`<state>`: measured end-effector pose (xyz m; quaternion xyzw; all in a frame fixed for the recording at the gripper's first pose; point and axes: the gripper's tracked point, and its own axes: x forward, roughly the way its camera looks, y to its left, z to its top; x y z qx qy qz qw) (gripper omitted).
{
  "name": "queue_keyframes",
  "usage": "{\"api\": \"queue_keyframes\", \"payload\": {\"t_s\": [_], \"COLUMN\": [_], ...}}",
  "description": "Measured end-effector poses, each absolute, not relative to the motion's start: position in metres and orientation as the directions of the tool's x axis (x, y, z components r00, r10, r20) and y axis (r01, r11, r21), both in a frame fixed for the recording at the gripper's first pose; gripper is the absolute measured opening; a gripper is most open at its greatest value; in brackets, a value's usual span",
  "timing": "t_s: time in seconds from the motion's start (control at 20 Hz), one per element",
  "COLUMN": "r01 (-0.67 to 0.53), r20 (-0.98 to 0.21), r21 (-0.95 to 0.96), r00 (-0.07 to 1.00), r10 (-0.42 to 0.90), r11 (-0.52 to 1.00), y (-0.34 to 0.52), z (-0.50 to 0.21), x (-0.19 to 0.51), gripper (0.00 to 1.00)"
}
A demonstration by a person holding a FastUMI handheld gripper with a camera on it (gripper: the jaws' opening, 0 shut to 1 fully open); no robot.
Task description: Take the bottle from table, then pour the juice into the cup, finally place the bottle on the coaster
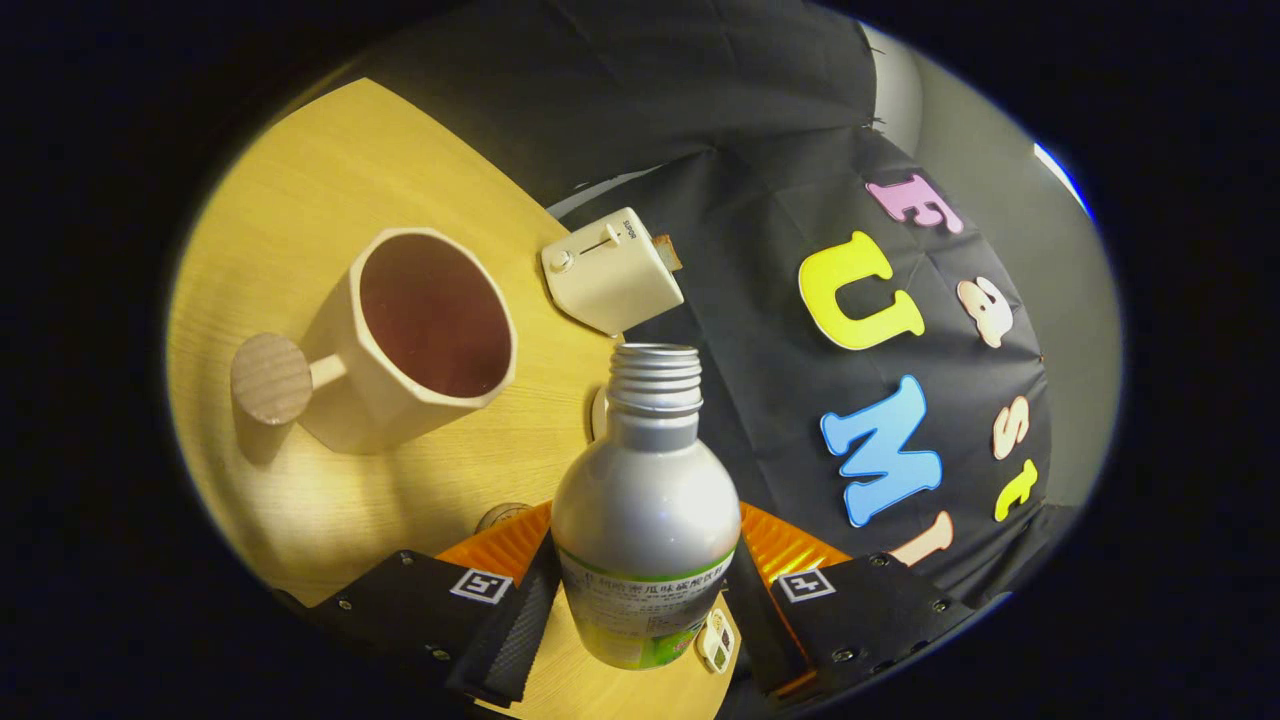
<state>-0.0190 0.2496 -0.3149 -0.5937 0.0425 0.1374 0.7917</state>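
Wooden table (330, 200) carries the cup (415, 335); above it the gripper (645, 600) clamps both fingers on the uncapped bottle (645, 510).

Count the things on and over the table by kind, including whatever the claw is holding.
Bottles: 1, the silver bottle, uncapped, gripped in the claw
Cups: 1, the cream cup with a round wooden handle
Toasters: 1, the small toaster beyond the cup
Coasters: 1, the orange coaster behind the bottle
Total: 4
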Motion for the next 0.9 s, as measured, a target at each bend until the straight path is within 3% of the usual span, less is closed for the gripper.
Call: {"api": "queue_keyframes", "payload": {"t_s": [0.9], "r01": [-0.113], "r20": [-0.117], "r21": [-0.993], "r00": [0.973], "r10": [0.197], "r11": [-0.031], "y": [0.262], "z": [-0.299], "x": [-0.018], "gripper": [0.81]}}
